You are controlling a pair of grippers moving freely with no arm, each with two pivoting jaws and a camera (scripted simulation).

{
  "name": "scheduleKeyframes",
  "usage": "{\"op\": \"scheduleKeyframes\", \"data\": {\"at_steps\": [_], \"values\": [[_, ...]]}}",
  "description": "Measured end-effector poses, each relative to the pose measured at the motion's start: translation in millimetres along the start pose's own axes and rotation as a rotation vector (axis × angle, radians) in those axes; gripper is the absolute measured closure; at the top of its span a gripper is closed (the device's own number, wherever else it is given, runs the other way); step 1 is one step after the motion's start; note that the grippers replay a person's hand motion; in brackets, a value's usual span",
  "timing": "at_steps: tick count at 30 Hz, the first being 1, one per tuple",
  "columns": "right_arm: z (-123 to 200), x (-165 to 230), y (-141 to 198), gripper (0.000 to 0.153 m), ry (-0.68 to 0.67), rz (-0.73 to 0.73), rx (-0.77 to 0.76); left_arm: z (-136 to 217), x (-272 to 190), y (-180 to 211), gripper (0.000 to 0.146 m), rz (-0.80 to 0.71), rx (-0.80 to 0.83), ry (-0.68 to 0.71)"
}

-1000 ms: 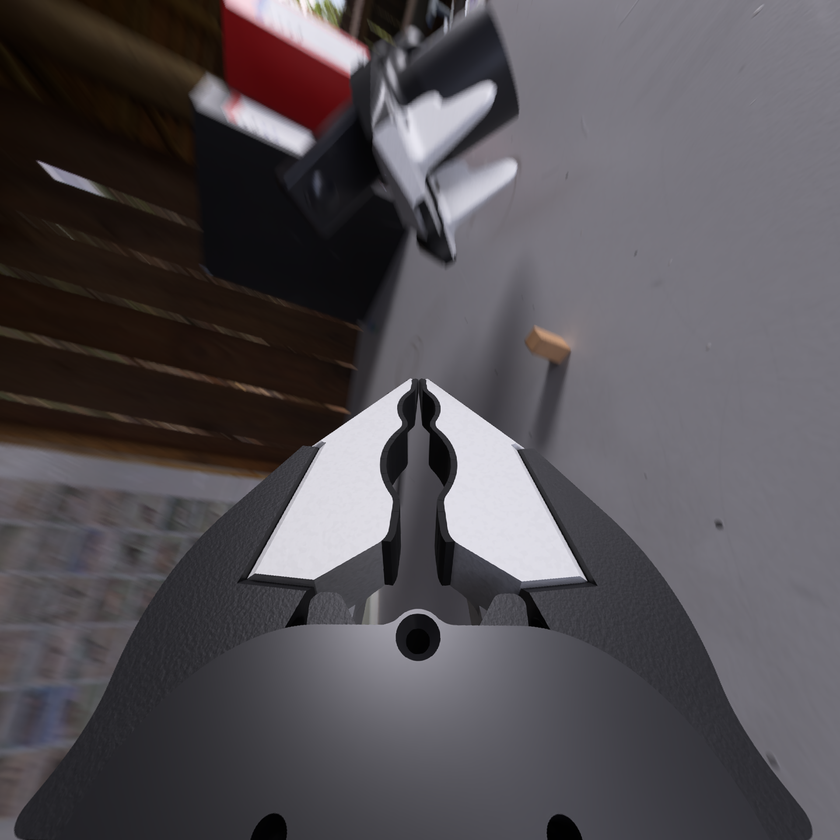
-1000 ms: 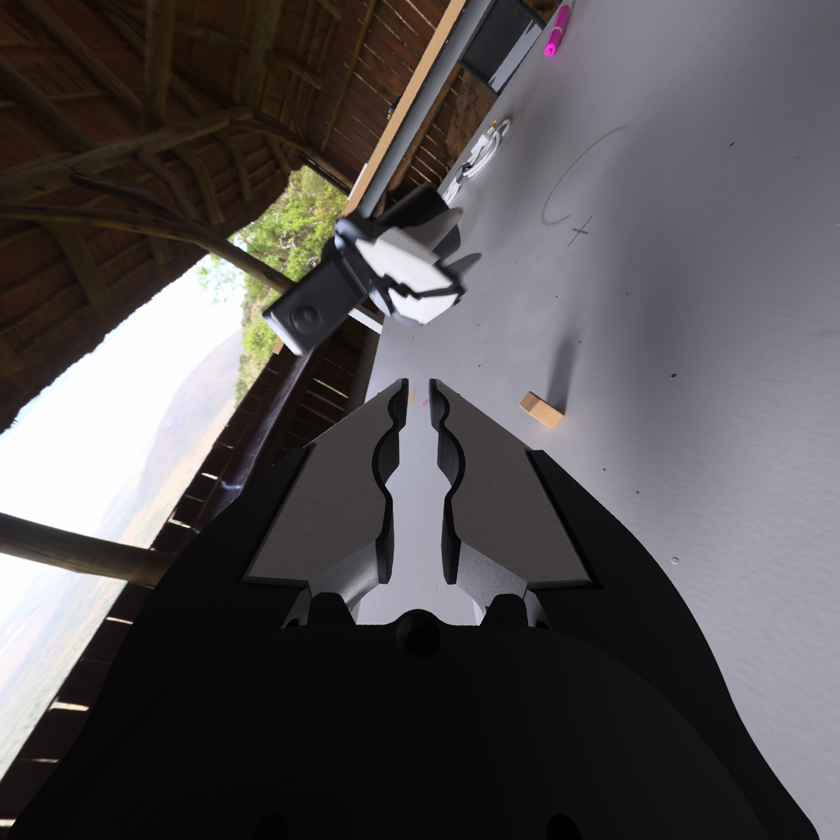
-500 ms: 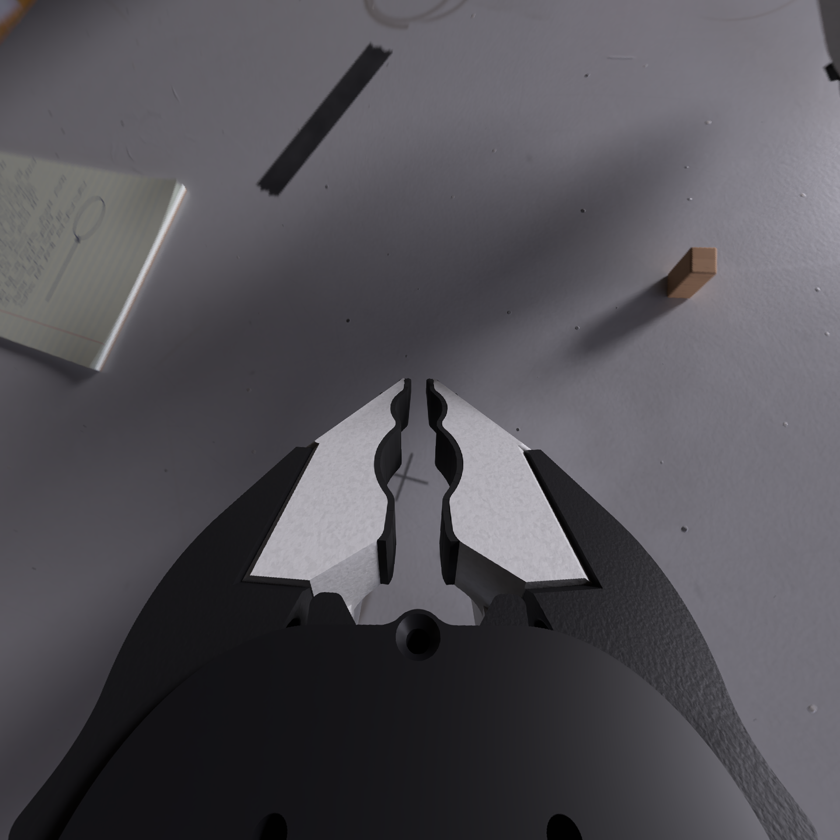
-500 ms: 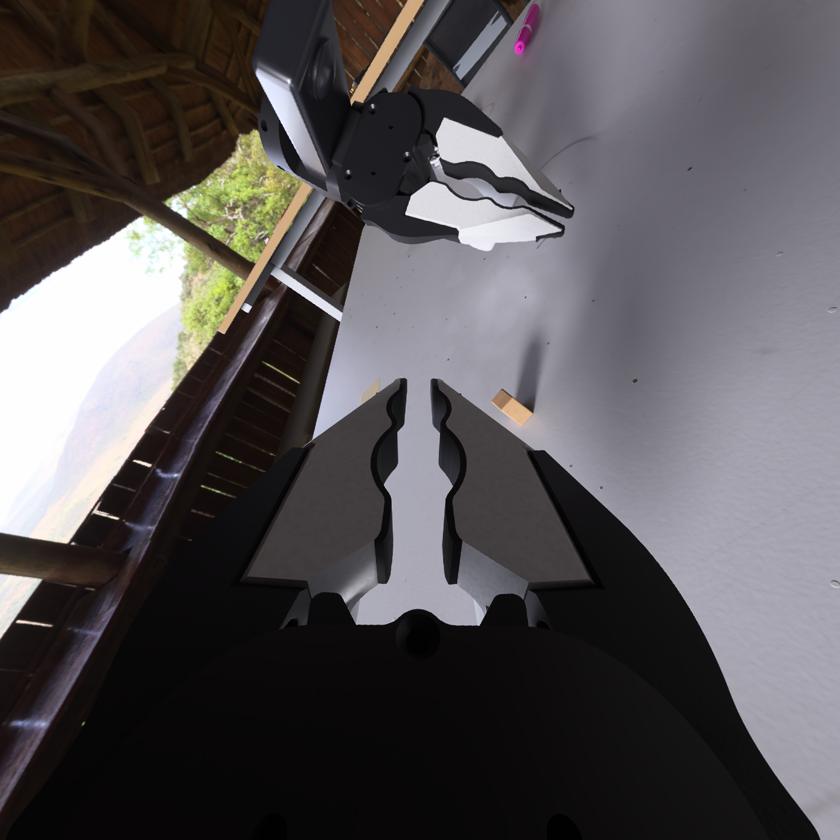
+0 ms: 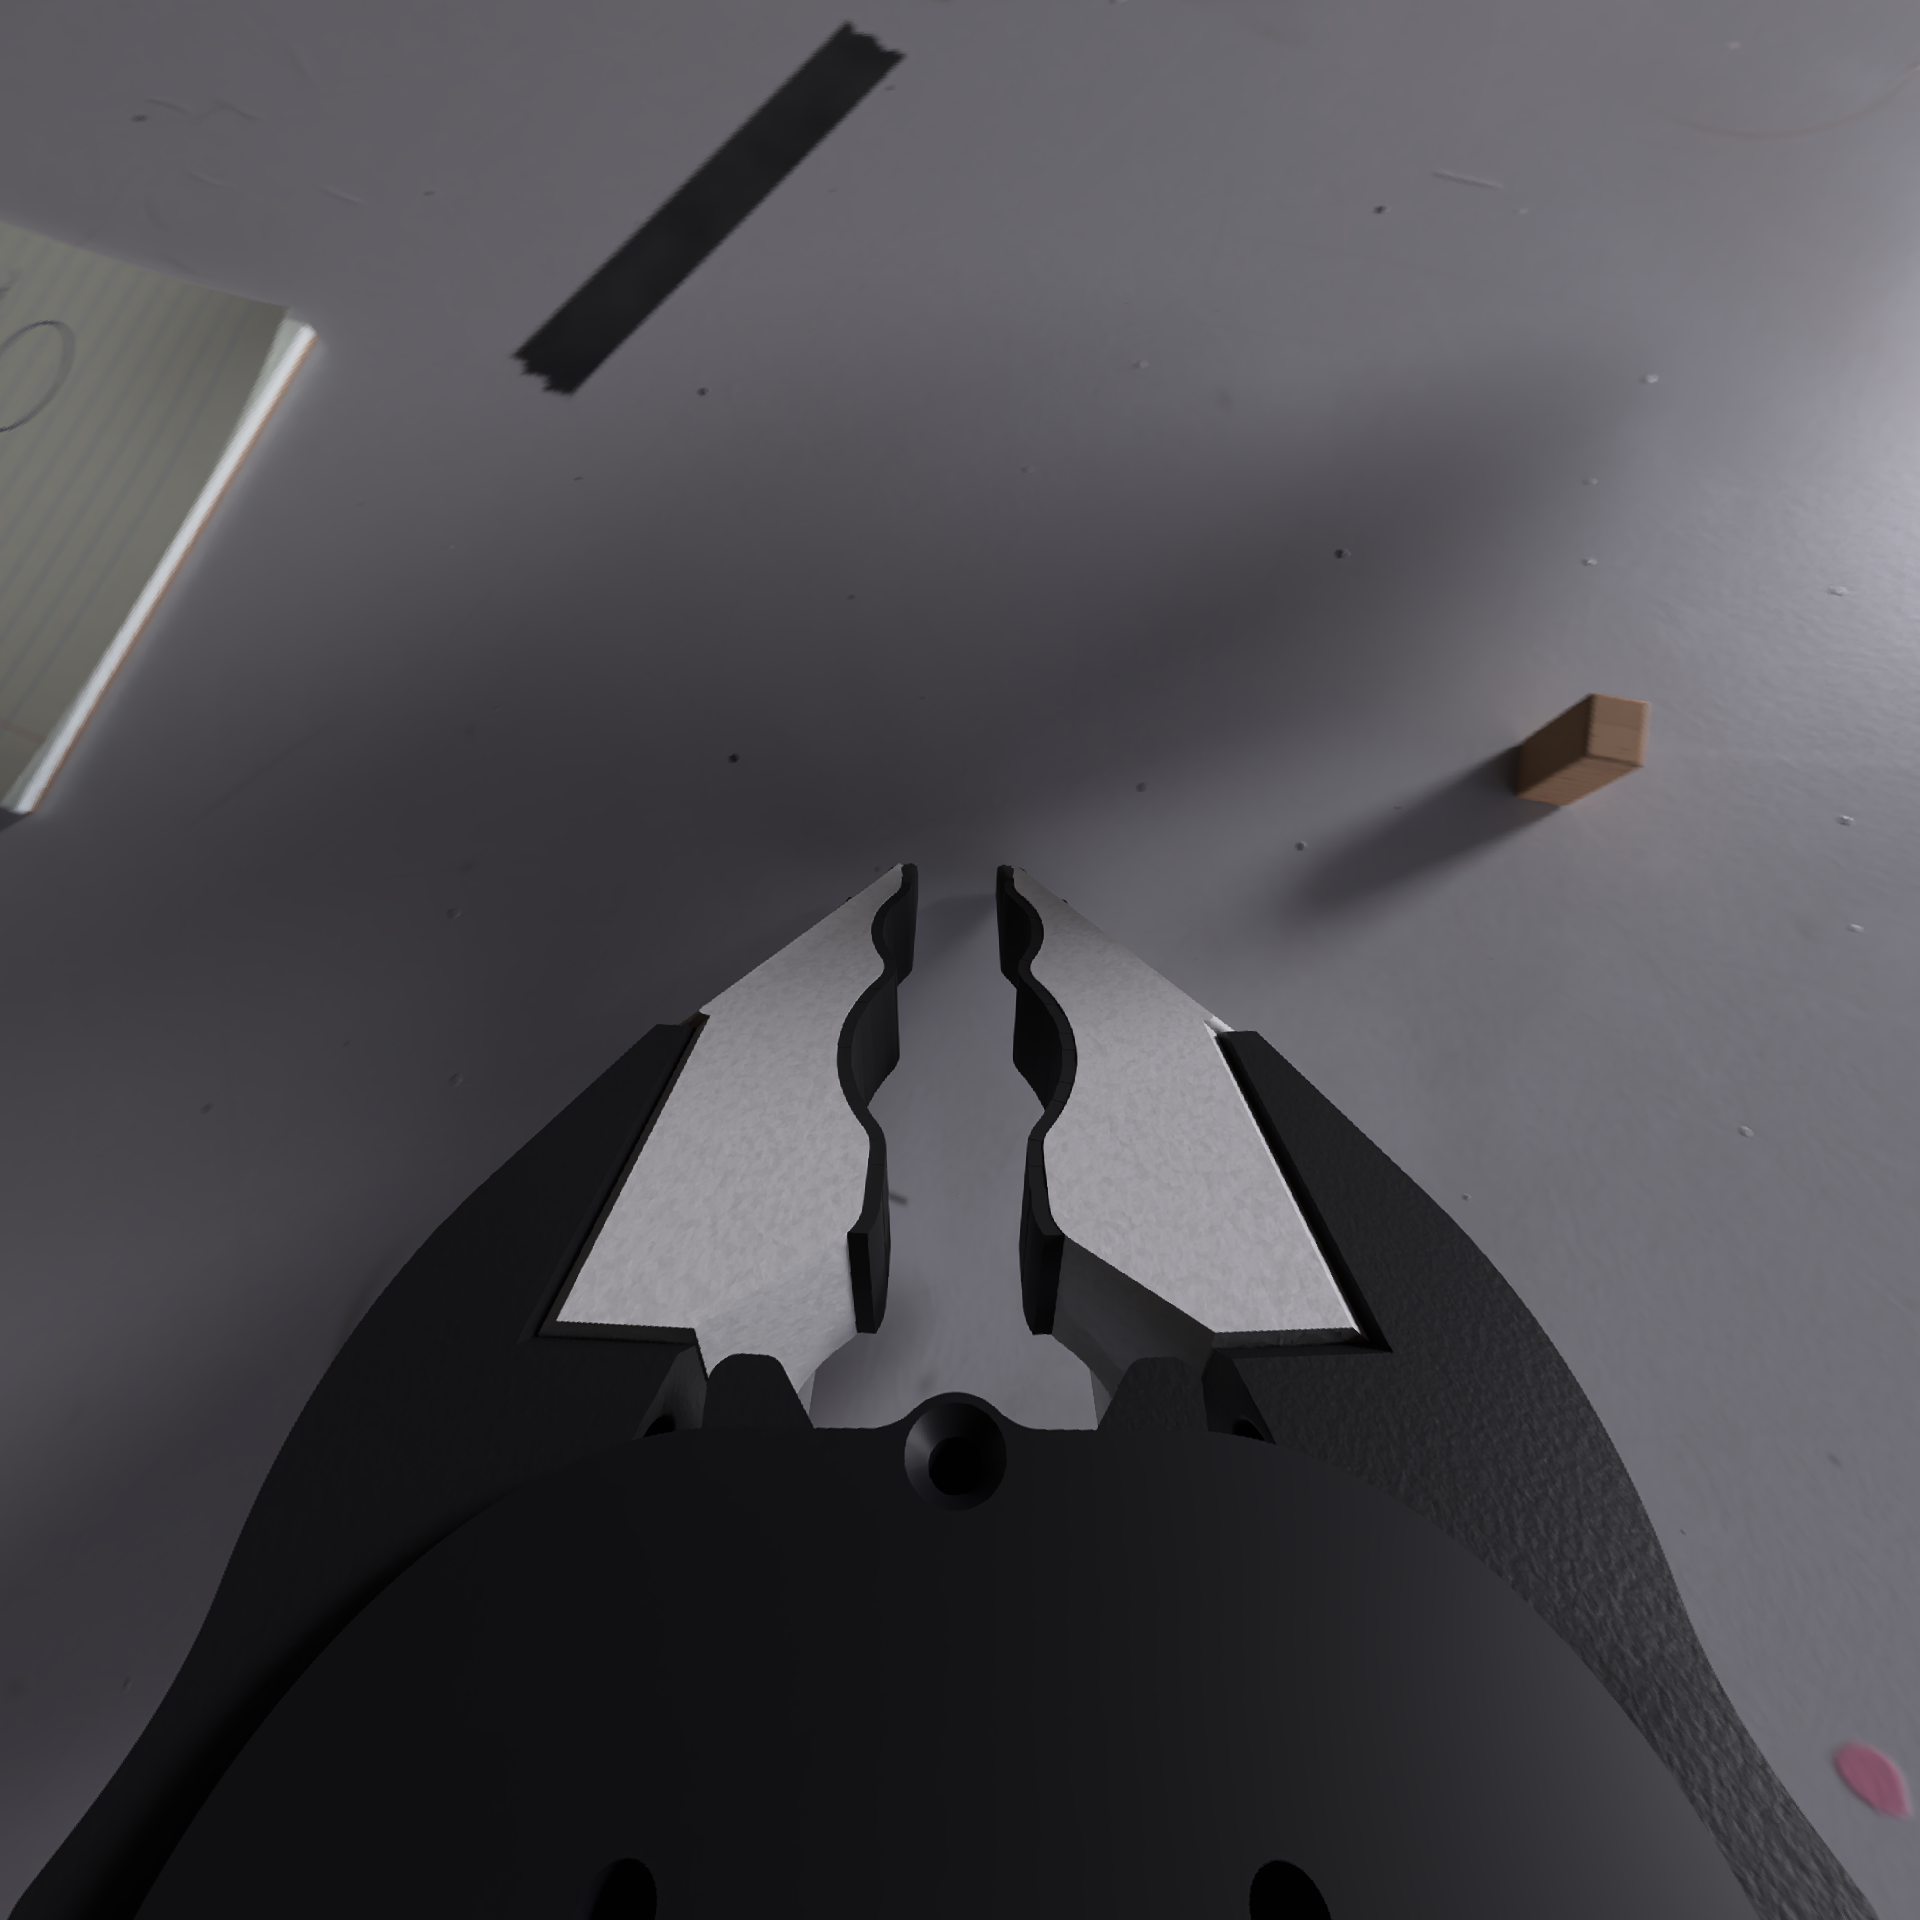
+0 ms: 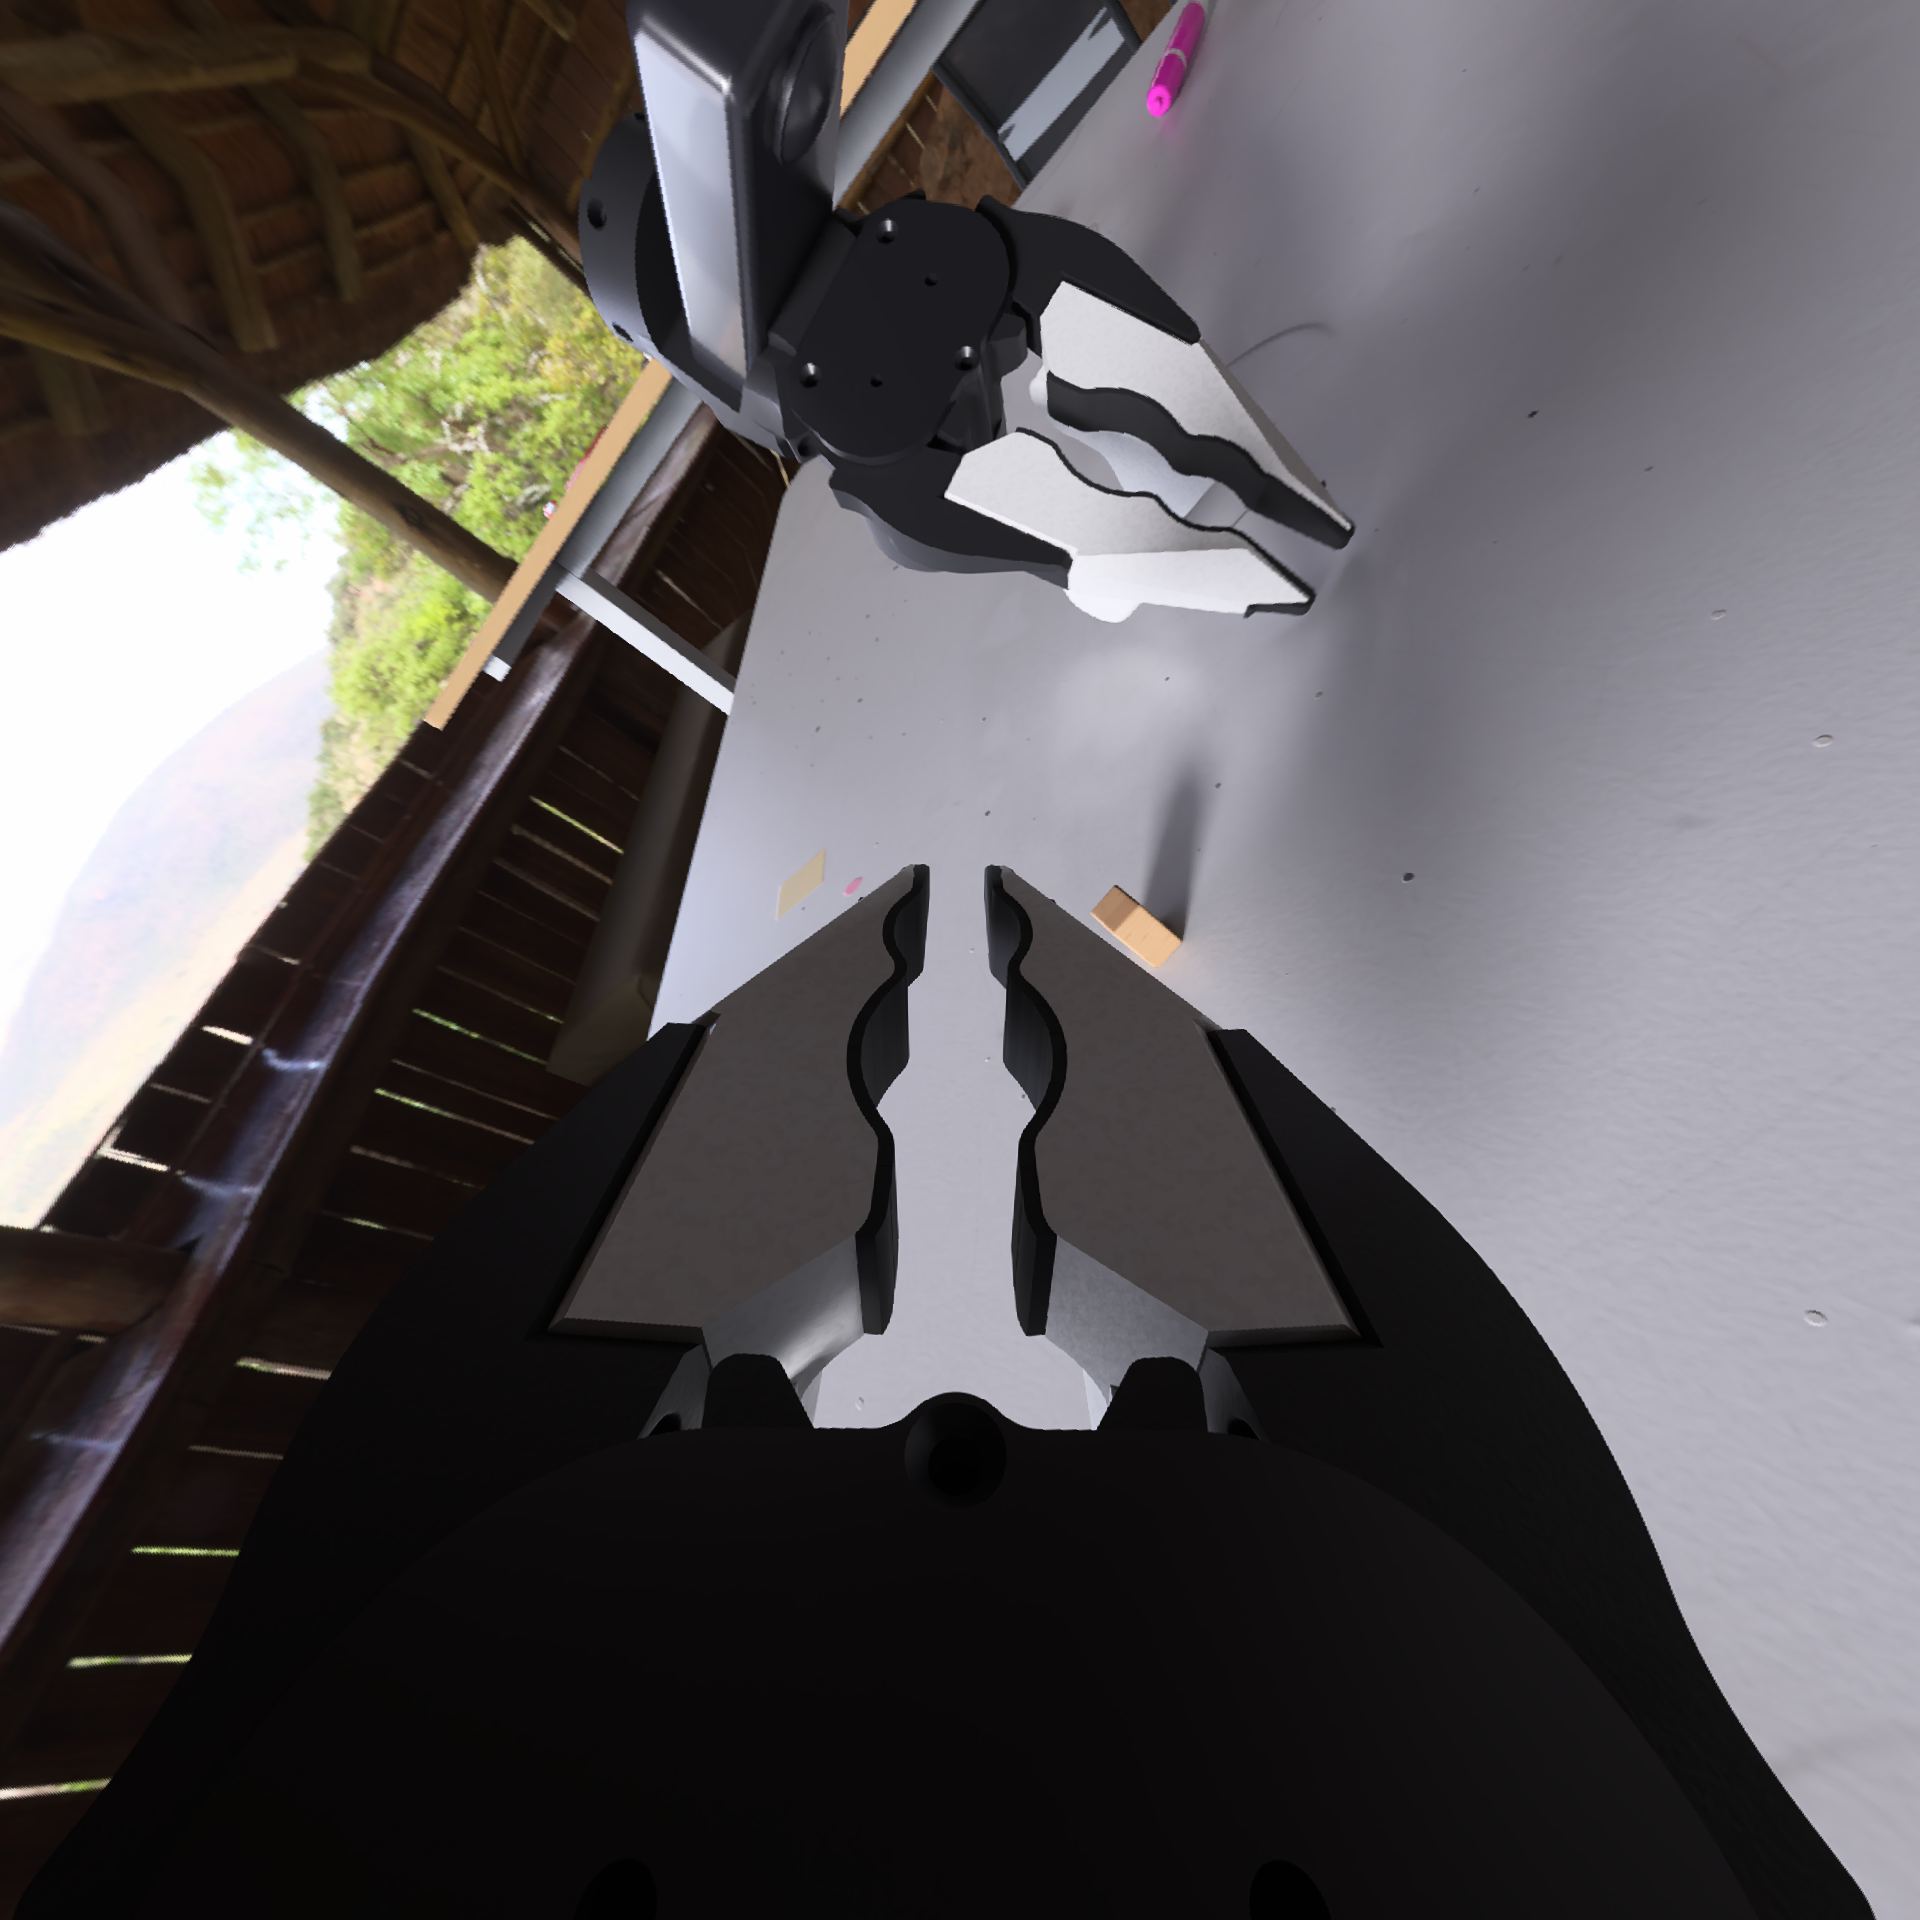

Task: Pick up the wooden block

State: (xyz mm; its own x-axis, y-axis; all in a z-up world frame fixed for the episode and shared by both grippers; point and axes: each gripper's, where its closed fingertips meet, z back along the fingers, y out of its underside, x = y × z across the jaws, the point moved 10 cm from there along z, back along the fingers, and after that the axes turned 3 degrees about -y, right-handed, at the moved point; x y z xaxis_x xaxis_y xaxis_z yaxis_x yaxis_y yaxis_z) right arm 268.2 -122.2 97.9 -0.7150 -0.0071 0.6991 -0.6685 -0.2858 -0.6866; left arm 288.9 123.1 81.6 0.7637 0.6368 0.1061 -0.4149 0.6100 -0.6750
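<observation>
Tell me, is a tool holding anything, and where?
Nothing is held. The left tool and the right tool are both open with only table between their fingers. The block lies untouched on the table, off to the side.

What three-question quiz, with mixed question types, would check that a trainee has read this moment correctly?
1. True or false: the wooden block is clamped in the left gripper.
2. In the left wrist view, what lies up and left of the fingers? A) strip of black tape B) red mug C) coiled rope
3. Fill in: in the right wrist view, the block lies just to the ____ of the right gripper tips.

Key:
1. False; it lies free on the grey table, and both grippers' jaws stand apart, empty.
2. A
3. right
</observation>
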Motion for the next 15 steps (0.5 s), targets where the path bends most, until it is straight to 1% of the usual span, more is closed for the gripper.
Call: {"op": "scheduleKeyframes", "data": {"at_steps": [4,7,10,13,15], "values": [[1,0,-2,0.141,0.051,0.066,0.036,-1,-7,-2,0.132,-0.064,-0.015,0.092],[1,3,-4,0.140,0.110,0.173,0.113,-1,-16,-2,0.132,-0.153,-0.033,0.174],[-3,8,-8,0.139,0.177,0.332,0.230,0,-26,-3,0.131,-0.230,-0.042,0.272],[-10,13,-13,0.139,0.253,0.544,0.380,2,-35,-2,0.131,-0.284,-0.048,0.372],[-17,15,-19,0.138,0.277,0.685,0.471,3,-38,-2,0.131,-0.303,-0.048,0.413]]}}
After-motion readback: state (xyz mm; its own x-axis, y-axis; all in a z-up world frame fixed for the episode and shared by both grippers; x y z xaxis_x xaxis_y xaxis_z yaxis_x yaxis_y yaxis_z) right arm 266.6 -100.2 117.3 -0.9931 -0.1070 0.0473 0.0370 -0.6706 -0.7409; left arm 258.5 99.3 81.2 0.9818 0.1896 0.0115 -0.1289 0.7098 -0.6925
